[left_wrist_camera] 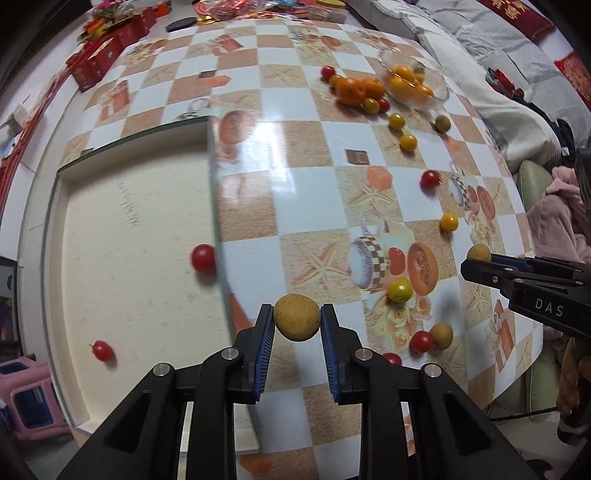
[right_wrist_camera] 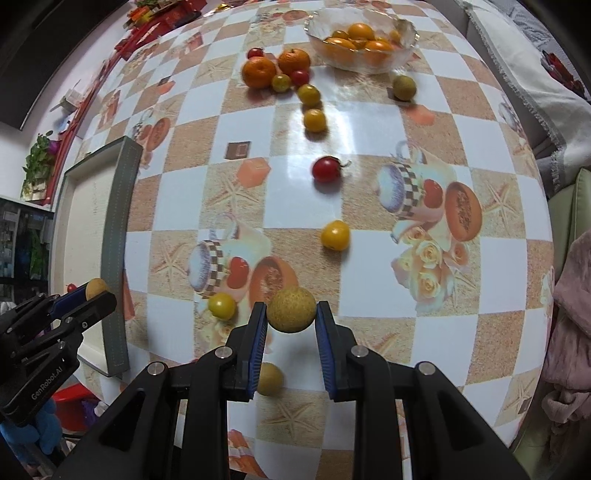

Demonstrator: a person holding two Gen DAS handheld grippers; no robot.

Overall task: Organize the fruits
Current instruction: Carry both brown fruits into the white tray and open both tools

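Left gripper [left_wrist_camera: 297, 320] jaws clamp a tan round fruit [left_wrist_camera: 296, 316] above the checkered desk [left_wrist_camera: 280, 206], beside a pale tray [left_wrist_camera: 129, 236] holding two red tomatoes [left_wrist_camera: 203, 258], with the right gripper [left_wrist_camera: 476, 264] pinching a similar fruit [left_wrist_camera: 478, 253].

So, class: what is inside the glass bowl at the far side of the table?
The glass bowl holds several small orange-yellow fruits piled together. How many lie beneath the top ones cannot be told; they cover each other.
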